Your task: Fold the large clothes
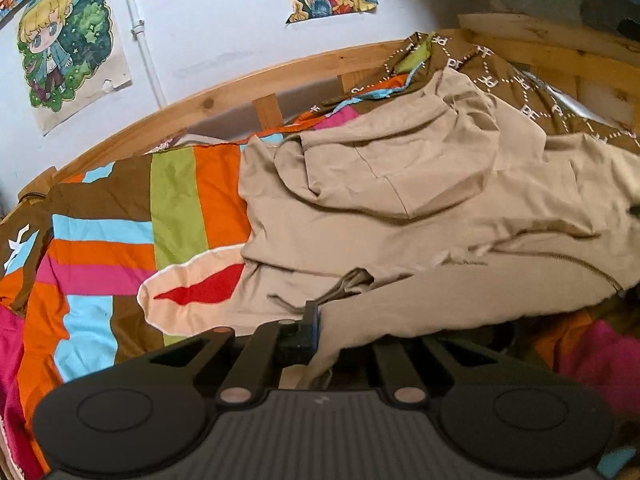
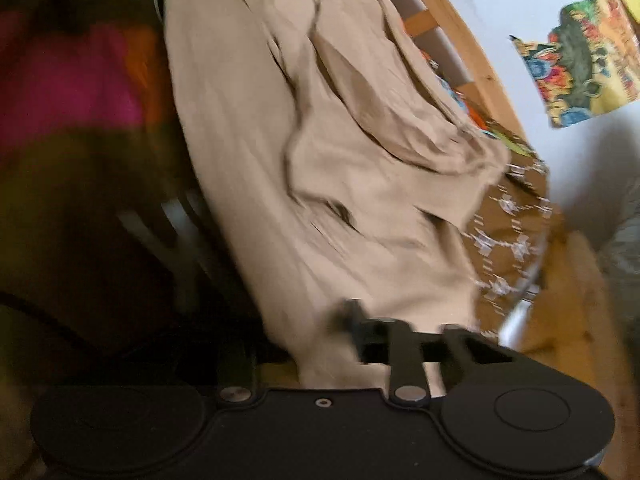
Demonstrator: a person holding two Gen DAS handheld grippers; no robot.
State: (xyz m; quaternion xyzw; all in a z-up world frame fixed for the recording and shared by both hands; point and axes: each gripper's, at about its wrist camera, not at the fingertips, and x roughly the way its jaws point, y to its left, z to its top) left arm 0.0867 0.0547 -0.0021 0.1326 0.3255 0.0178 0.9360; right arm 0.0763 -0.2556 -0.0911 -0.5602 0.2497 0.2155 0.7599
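Your left gripper (image 1: 316, 320) pinched the beige hoodie (image 1: 400, 208) on the striped bedspread (image 1: 120, 240), hood toward the headboard (image 1: 240, 92). Right view blurred; right gripper (image 2: 352, 328) clamped its fabric too.

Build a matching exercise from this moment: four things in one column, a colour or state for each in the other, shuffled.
Things:
1. hoodie
2. bedspread
3. bed frame
4. left gripper

Colours or states:
A. bare wood
B. bright stripes
C. plain beige
D. shut on cloth

Pairs: 1-C, 2-B, 3-A, 4-D
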